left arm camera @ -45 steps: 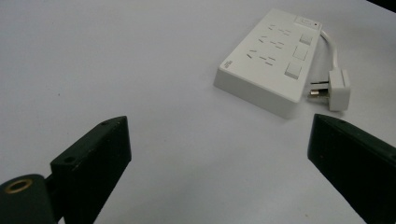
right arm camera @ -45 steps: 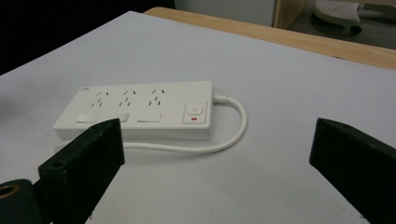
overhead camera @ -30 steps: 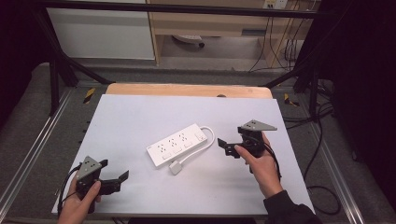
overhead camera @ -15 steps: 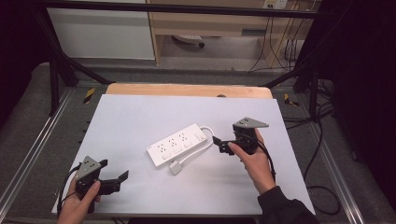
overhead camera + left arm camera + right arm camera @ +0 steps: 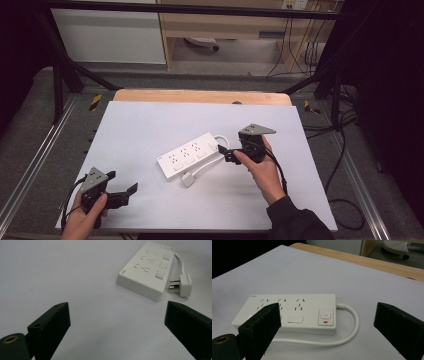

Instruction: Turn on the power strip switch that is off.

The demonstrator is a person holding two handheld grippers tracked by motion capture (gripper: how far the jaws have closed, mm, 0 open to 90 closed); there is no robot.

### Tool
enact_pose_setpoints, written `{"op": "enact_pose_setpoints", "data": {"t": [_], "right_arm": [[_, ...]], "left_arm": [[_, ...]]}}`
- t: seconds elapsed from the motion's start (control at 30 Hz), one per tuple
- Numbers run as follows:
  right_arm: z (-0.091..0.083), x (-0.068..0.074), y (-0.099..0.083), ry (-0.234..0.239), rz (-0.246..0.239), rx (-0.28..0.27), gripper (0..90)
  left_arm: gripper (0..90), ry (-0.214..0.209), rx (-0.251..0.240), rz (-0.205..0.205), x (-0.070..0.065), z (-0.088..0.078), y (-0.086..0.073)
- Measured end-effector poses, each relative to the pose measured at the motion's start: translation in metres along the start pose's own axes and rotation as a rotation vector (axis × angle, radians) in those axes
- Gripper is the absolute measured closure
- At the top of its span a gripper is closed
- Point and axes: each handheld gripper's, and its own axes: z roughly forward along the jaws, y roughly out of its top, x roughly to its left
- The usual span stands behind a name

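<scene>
A white power strip (image 5: 190,156) lies at an angle in the middle of the white table top (image 5: 150,125). Its short cord loops round to a white plug (image 5: 188,178) lying in front of it. My right gripper (image 5: 224,153) stands open just off the strip's switch end, apart from it. In the right gripper view the strip (image 5: 294,312) with its red-marked switch and the cord (image 5: 352,325) lie between and beyond the open jaws (image 5: 327,322). My left gripper (image 5: 121,182) hovers open at the front left. In its view (image 5: 117,322) the strip (image 5: 147,270) and plug (image 5: 185,285) lie far ahead to the right.
A wooden table edge (image 5: 200,96) runs along the back of the white top. Metal rails (image 5: 45,150) flank the table on both sides. Cables (image 5: 345,150) trail on the floor at the right. A wheeled chair base (image 5: 202,44) stands under the far desk.
My right gripper has moved left, closing in on the switch end of the power strip. The left gripper and the strip have stayed put.
</scene>
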Motion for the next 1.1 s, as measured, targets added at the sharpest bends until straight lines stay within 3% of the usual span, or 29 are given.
{"op": "enact_pose_setpoints", "data": {"t": [0.6,0.8,1.1], "right_arm": [[0.009,0.011,0.005,0.036,-0.002,-0.007,11.6],[0.012,0.013,0.007,0.06,0.017,0.001,9.3],[0.017,0.018,0.011,0.055,0.008,0.013,4.1]], "left_arm": [[6.4,-0.008,0.006,-0.007,0.0,0.0,0.0],[6.3,-0.006,0.005,-0.008,0.0,0.0,0.0],[6.3,-0.006,0.007,-0.008,0.0,0.0,-0.001]]}}
